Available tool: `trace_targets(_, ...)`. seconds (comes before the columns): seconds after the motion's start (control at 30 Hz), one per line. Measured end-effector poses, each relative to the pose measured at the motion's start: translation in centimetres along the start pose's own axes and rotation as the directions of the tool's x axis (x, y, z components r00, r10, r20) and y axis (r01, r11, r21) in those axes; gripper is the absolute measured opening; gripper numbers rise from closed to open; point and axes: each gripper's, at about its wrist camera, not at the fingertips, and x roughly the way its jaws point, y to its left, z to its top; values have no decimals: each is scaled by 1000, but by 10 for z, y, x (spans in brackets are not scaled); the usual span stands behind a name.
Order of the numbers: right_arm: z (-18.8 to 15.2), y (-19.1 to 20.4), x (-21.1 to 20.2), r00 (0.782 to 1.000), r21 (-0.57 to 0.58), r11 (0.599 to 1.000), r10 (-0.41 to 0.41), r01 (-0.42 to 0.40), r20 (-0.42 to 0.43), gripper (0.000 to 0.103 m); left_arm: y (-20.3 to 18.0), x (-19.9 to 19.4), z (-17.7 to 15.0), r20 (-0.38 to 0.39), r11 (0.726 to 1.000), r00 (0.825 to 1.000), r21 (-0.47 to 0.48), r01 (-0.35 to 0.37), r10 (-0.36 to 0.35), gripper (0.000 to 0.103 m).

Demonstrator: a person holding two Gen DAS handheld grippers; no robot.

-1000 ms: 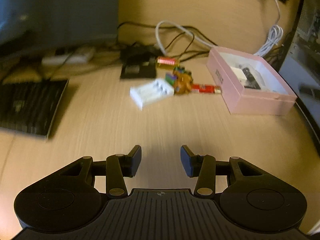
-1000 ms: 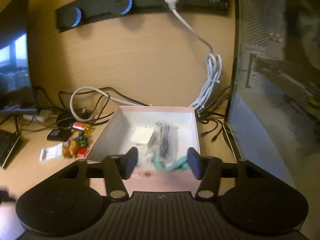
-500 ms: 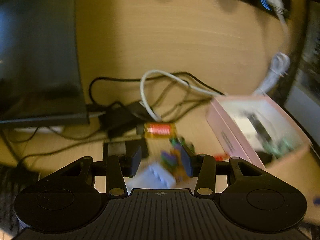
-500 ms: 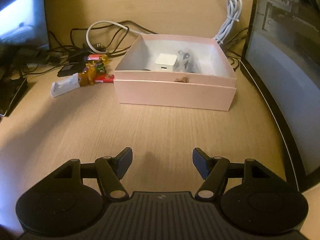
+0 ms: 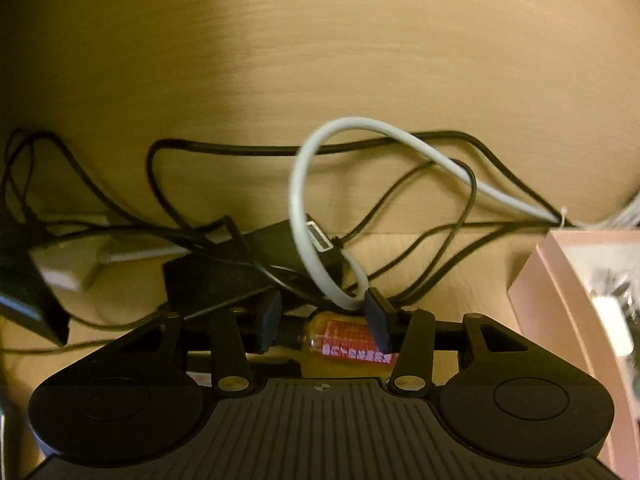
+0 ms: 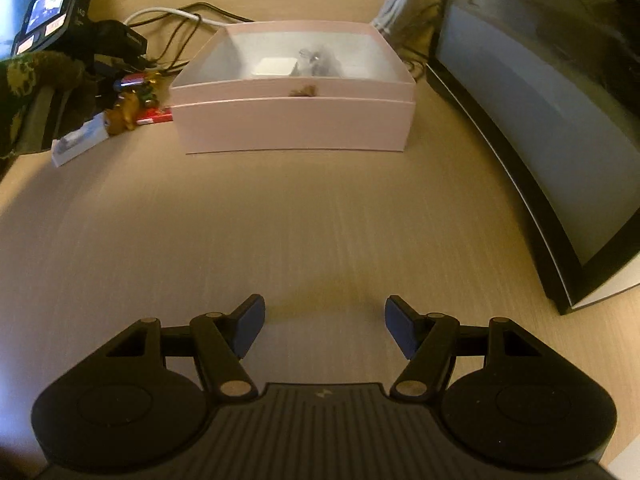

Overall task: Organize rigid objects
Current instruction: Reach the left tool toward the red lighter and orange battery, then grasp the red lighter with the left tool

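Item one: our left gripper (image 5: pixel 325 322), jaws opening, straddles a small amber bottle with a red label (image 5: pixel 347 340) lying on the wooden desk (image 6: pixel 320 220) among black cables (image 5: pixel 224 148); the pads do not press it. Item two: our right gripper (image 6: pixel 325 330), released and empty, hangs over bare desk, well short of the pink box (image 6: pixel 296 124).
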Motion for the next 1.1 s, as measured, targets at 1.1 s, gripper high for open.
trace_targets(1.1,6,13,16,988,-127,981,152,-150,8,103,-1,-194,-94,24,962,971,144,233,-238,36)
